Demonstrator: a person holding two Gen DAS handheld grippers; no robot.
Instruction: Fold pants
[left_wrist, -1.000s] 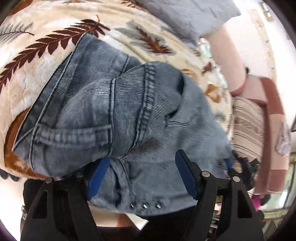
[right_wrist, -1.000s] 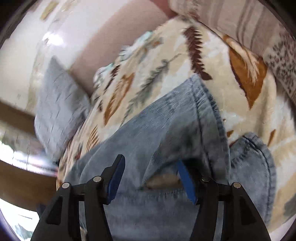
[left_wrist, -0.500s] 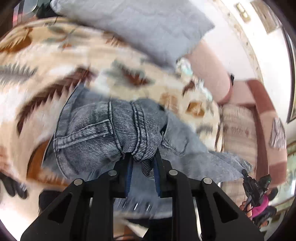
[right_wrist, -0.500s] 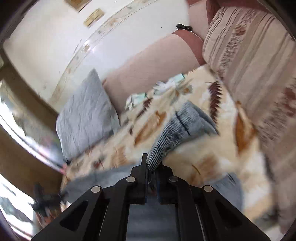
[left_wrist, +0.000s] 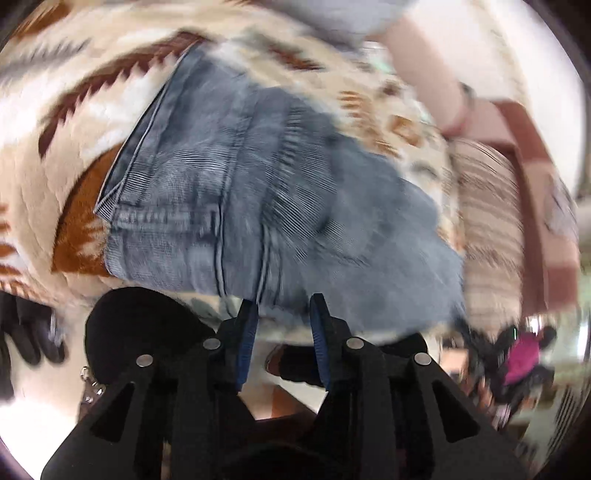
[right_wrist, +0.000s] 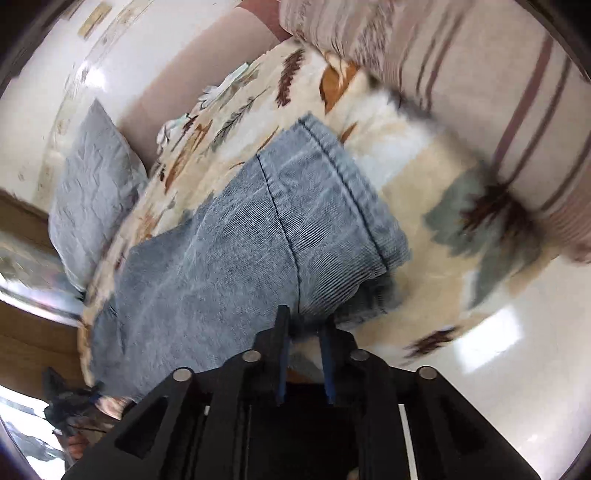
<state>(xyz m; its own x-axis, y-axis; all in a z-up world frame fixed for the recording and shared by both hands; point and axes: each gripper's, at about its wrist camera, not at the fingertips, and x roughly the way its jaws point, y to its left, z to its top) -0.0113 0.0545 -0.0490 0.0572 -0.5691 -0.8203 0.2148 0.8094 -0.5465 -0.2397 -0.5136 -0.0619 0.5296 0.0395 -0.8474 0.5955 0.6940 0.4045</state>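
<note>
Left gripper (left_wrist: 282, 310), black with blue pads, sits at the near edge of the faded blue denim pants (left_wrist: 258, 192); its jaws are opening, with no cloth seen between them. Right gripper (right_wrist: 303, 328): jaws opening likewise, tips at the near edge of the pants; whether fabric remains between them cannot be told. The pants lie folded on the cream leaf-patterned blanket (right_wrist: 417, 206), hem edge farthest. Beyond the pants, a grey quilted pillow (right_wrist: 92, 188). Both views are motion-blurred; the pants' near edge is cut off by the grippers.

Left tongs (left_wrist: 282, 314) opening, empty; right tongs (right_wrist: 303, 332) opening, empty
</note>
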